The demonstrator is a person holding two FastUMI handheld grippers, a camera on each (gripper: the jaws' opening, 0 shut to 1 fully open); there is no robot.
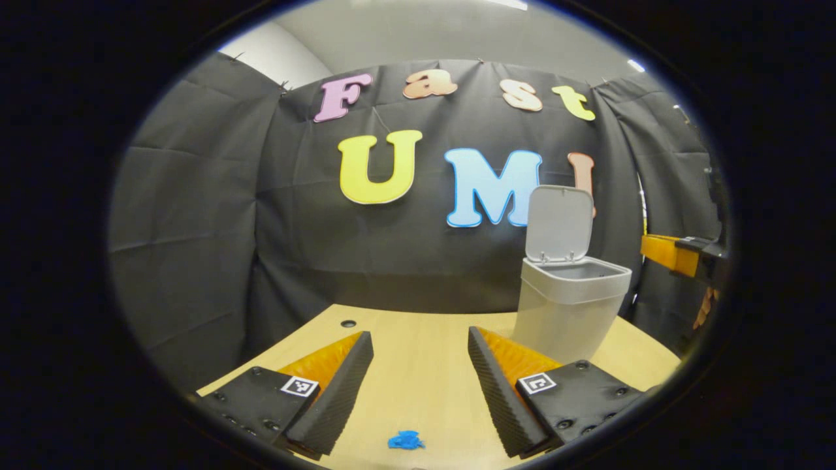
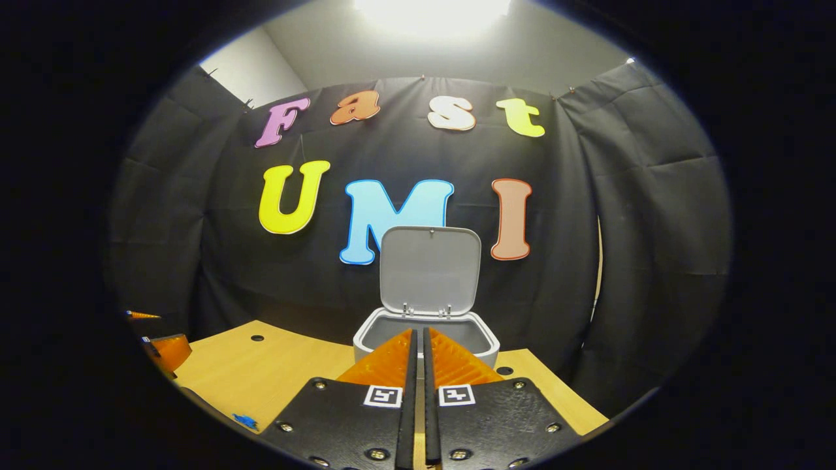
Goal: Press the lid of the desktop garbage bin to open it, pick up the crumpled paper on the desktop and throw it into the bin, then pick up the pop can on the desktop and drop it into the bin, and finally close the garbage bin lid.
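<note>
Standing open-lidded on the desk (image 1: pixel 418 365), bin (image 1: pixel 571 307), right gripper (image 2: pixel 418 339) fingers together.

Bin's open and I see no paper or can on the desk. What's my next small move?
Probably bring the right gripper up over the lid to push it down. The bin stands open with its lid upright, the right jaws are nearly shut and carry nothing, and the bare desk suggests closing is what remains.

Black cloth wall (image 1: pixel 196 215) w/ creases behind wood table (image 1: pixel 418 352), bright ceiling light (image 2: pixel 431 13) overhead.
</note>
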